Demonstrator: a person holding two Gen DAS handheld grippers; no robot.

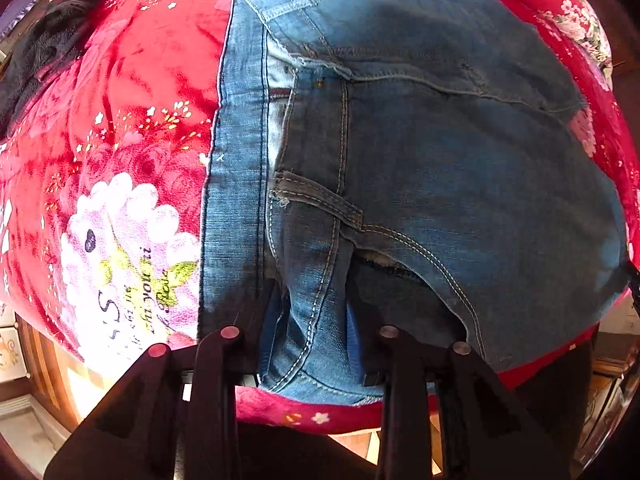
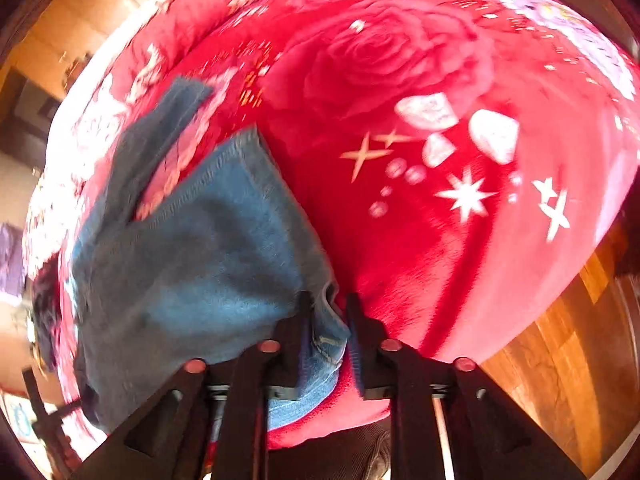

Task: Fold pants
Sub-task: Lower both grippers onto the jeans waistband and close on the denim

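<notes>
Red floral blanket (image 1: pixel 132 92) w/ dark cloth (image 1: pixel 36 56) at far corner; wood floor (image 2: pixel 560 344).

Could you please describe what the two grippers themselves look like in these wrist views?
Both the left gripper and right gripper are matte black, with angular linkage arms, round reddish-silver pivot pins and blue pads lining the fingers. No cables or sleeves are visible.

Blue denim pants (image 1: pixel 420 160), folded, on red blanket (image 1: pixel 132 92)
</notes>
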